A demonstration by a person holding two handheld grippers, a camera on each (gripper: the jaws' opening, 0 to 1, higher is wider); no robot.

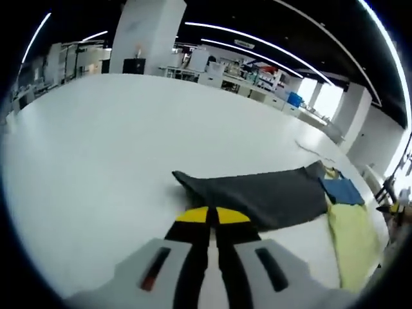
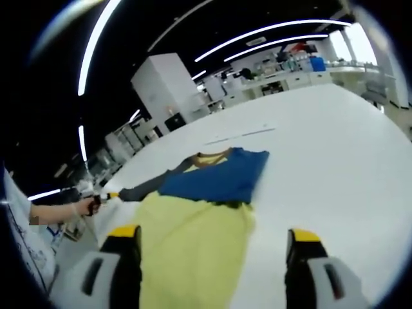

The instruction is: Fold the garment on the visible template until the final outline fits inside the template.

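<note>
- Left gripper (image 1: 212, 215), left gripper view: the two yellow-tipped jaws rise from the bottom centre and stand pressed together with no gap between them. The tips sit at the near edge of the dark grey sleeve (image 1: 257, 193); whether cloth is pinched between them cannot be determined.
- Garment (image 1: 335, 206), left gripper view: it lies flat on the white counter (image 1: 116, 141), right of centre. The dark grey sleeve extends from the jaw tips toward the right. A blue panel (image 1: 342, 191) follows it at the right, with a pale yellow panel (image 1: 354, 238) below that, toward the lower right edge of the frame.
- Right gripper (image 2: 212, 241), right gripper view: the jaws stand wide apart at the lower left and lower right of the frame and hold nothing. The pale yellow panel (image 2: 193, 251) lies between them, nearer the left jaw.
- Garment (image 2: 199, 206), right gripper view: the blue panel (image 2: 219, 177) sits above the yellow panel at centre frame, with a yellowish neckline at its upper edge. The dark grey sleeve (image 2: 145, 188) runs from it toward the left.
- Other gripper, right gripper view: the left gripper (image 2: 103, 198) appears small at the left edge, at the far end of the grey sleeve, held by a gloved hand (image 2: 80, 207).
- Counter (image 2: 335, 154), right gripper view: bare white surface covers the right half of the frame.
- Background, both views: ceiling light strips, white pillars and benches with equipment stand beyond the counter.
</note>
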